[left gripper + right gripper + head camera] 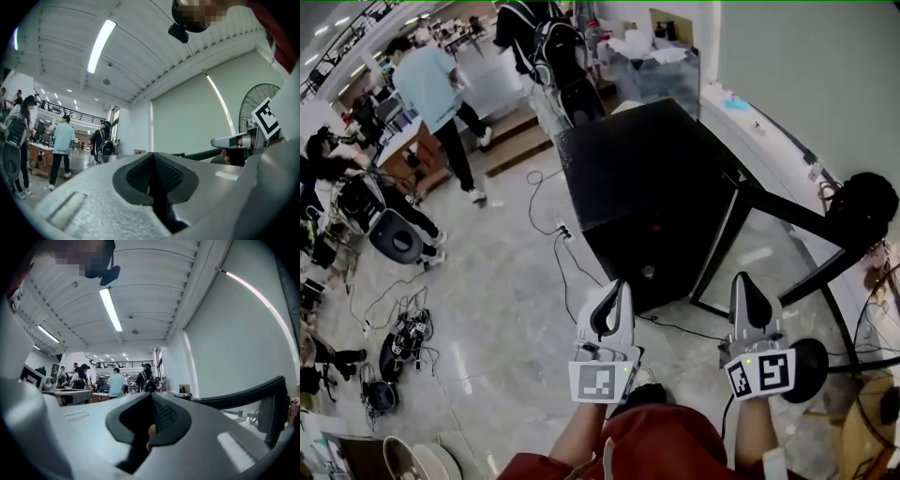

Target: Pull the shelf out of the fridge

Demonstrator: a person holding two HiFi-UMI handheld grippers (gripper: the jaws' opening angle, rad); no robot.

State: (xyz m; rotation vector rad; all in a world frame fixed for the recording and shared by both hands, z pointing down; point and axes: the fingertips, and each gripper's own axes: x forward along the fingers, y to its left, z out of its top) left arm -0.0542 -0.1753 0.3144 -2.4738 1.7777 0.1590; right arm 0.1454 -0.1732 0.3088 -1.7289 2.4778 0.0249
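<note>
A small black fridge (642, 169) stands on the pale floor ahead of me in the head view. A dark panel (720, 246) angles off its right side; I cannot tell whether this is the door, and no shelf shows. My left gripper (615, 289) is held level short of the fridge's near corner, jaws together, nothing between them. My right gripper (744, 281) hovers to the right by the dark panel, also shut and empty. In the left gripper view the left gripper (154, 174) has its pads meeting. The right gripper (151, 420) looks the same in its own view.
A black fan (862, 202) on a round base (807, 367) stands at the right. Cables and a power strip (565, 230) run over the floor left of the fridge. A person in a light blue shirt (427, 84) stands far back by desks. Bags hang behind the fridge.
</note>
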